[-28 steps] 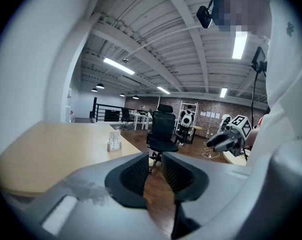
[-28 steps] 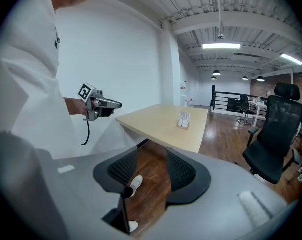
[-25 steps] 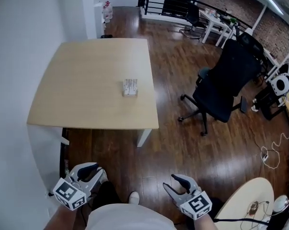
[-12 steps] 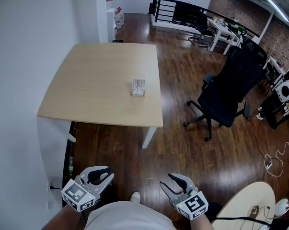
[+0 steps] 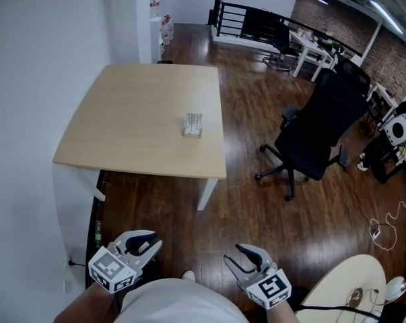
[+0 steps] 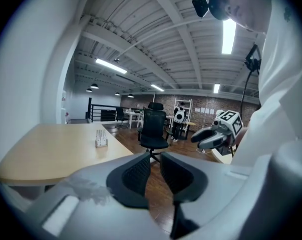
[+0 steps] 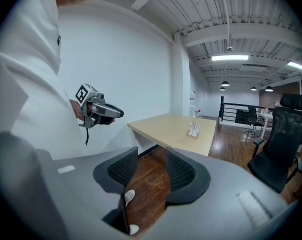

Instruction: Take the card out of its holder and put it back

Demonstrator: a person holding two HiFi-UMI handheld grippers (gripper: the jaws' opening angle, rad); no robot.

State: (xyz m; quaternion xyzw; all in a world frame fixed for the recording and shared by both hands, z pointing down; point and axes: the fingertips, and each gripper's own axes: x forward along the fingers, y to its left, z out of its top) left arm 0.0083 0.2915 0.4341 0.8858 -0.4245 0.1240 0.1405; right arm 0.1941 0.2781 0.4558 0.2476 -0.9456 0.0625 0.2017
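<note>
A small clear card holder point(image 5: 192, 124) with white cards stands on the pale wooden table point(image 5: 135, 126), near its right edge. Both grippers hang low by my body, well short of the table. My left gripper point(image 5: 151, 244) has its jaws closing, a narrow gap still between the pads and nothing in it. My right gripper point(image 5: 233, 255) is open and empty. The left gripper view shows the card holder point(image 6: 100, 138) far off beyond the left gripper point(image 6: 155, 160), and the right gripper point(image 6: 211, 136) beside it. The right gripper view shows the card holder point(image 7: 194, 129) beyond the right gripper point(image 7: 152, 160).
A black office chair point(image 5: 317, 130) stands on the dark wood floor right of the table. A round pale table point(image 5: 351, 281) with cables sits at the lower right. A white wall point(image 5: 34, 79) runs along the left. A black railing point(image 5: 246, 19) and more desks are at the back.
The left gripper's jaws have narrowed. The head view shifted a little, so the table sits slightly further right and lower in it than a second ago. Both grippers stay low by my body.
</note>
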